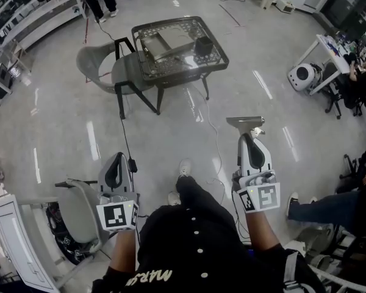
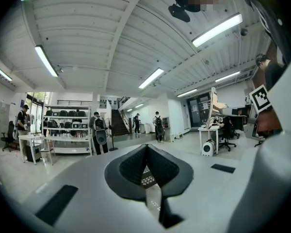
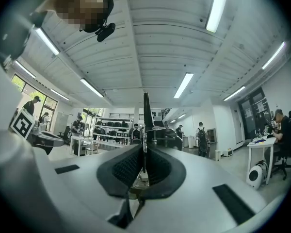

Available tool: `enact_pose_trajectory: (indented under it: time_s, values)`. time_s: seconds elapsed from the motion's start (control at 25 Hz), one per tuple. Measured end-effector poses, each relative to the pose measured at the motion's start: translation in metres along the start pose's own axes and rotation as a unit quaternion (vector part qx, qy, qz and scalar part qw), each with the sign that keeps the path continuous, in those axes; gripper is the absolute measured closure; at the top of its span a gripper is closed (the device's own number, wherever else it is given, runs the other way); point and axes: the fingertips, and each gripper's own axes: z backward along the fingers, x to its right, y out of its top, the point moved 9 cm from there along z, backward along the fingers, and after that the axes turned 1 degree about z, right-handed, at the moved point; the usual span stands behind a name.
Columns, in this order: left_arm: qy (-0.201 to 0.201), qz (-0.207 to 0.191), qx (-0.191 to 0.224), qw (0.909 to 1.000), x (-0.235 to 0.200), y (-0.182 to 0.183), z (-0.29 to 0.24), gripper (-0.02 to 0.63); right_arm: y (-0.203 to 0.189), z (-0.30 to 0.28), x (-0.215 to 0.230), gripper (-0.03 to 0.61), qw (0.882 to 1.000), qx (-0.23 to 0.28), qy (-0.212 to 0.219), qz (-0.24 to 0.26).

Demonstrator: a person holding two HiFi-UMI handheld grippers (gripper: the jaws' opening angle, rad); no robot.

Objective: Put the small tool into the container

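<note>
Small tool (image 1: pixel 245 124), a flat scraper-like blade, sticks out far beyond the right gripper (image 1: pixel 248 138), whose jaws are pressed onto its thin edge. The left gripper (image 1: pixel 116 159) is pressed together on nothing. The black container (image 1: pixel 202 45) stands well apart, on the far right part of the glass table (image 1: pixel 183 73), beside a flat grey tray (image 1: pixel 161 43).

With so narrow a pinch, I judge the blade could twist or slip out on the way. Its wide end could also catch the container's rim and tip it.

A black cable (image 1: pixel 125 133) trails over the floor between the person and the table, a tripping risk. A grey chair (image 1: pixel 100 63) crowds the table's left side. A seated person's legs (image 1: pixel 317 209) reach in at the near right.
</note>
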Motion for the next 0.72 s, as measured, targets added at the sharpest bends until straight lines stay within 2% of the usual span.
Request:
enact_pose_trajectory:
  time_s: [0.32, 0.72]
  values:
    - [-0.001, -0.001, -0.002, 1.0000, -0.010, 0.001, -0.052, 0.588, -0.012, -0.051, 0.021, 0.565, 1.000, -0.004, 0.004, -0.008]
    - [0.019, 0.002, -0.010, 0.9998, -0.036, 0.008, -0.123, 0.588, -0.027, -0.137, 0.047, 0.565, 1.000, -0.010, 0.016, -0.017]
